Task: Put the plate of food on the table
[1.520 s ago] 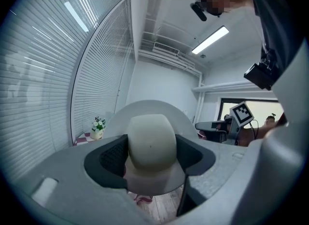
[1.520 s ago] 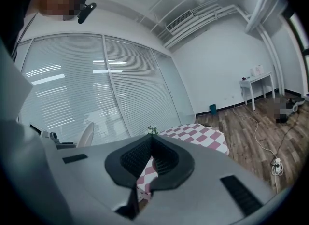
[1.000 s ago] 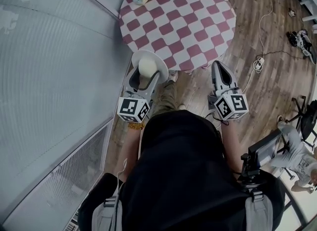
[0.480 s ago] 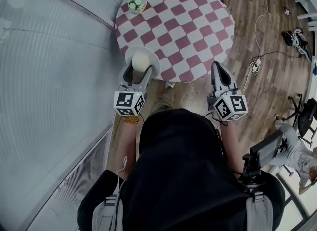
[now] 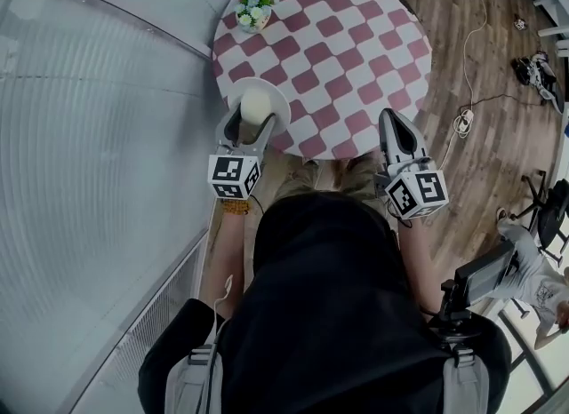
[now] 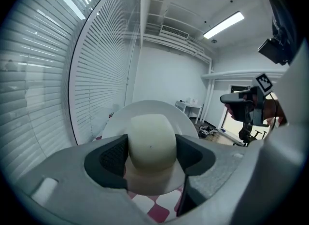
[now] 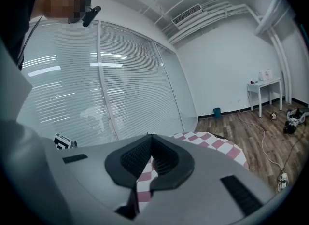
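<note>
Checkered round surface (image 5: pixel 338 39) below, flower pot (image 5: pixel 254 5) at its far left edge | left gripper (image 5: pixel 252 123) fingers clamped on the plate of food (image 5: pixel 278 101), plate over the near left edge, can't tell if it's touching | right gripper (image 5: pixel 393 121) fingers pressed together, empty, by the near right edge

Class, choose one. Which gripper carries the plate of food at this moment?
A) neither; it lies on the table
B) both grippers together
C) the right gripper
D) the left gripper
D: the left gripper has the plate of food between its jaws, above the near edge of the table, while the right gripper has its jaws together on nothing.
</note>
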Tool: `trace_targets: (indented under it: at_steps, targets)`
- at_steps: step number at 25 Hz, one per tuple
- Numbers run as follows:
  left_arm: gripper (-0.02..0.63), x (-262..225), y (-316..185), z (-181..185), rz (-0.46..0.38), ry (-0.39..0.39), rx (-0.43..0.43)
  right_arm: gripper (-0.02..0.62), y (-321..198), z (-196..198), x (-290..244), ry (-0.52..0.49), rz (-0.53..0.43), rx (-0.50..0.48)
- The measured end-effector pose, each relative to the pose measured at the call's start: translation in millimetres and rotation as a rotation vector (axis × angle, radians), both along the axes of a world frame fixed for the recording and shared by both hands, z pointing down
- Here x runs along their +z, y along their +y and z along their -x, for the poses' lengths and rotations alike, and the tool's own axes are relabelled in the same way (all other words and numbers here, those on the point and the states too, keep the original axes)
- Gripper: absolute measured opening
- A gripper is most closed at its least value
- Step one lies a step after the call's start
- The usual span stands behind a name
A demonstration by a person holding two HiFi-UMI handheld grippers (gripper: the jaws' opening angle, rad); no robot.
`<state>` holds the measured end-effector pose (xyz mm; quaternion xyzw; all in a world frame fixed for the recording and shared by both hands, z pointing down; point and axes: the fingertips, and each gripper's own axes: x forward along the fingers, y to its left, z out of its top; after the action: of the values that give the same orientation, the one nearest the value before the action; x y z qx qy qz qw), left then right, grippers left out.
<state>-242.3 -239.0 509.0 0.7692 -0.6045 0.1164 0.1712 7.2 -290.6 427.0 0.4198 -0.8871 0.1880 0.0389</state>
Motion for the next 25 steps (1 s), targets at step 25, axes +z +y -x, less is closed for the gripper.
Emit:
trace_targets:
  at_steps: [25]
  targets:
    - [0.307, 113, -72, 18, 0.257, -0.164, 0.11, 0.008, -33, -59, 32, 0.04, 0.093, 0.093]
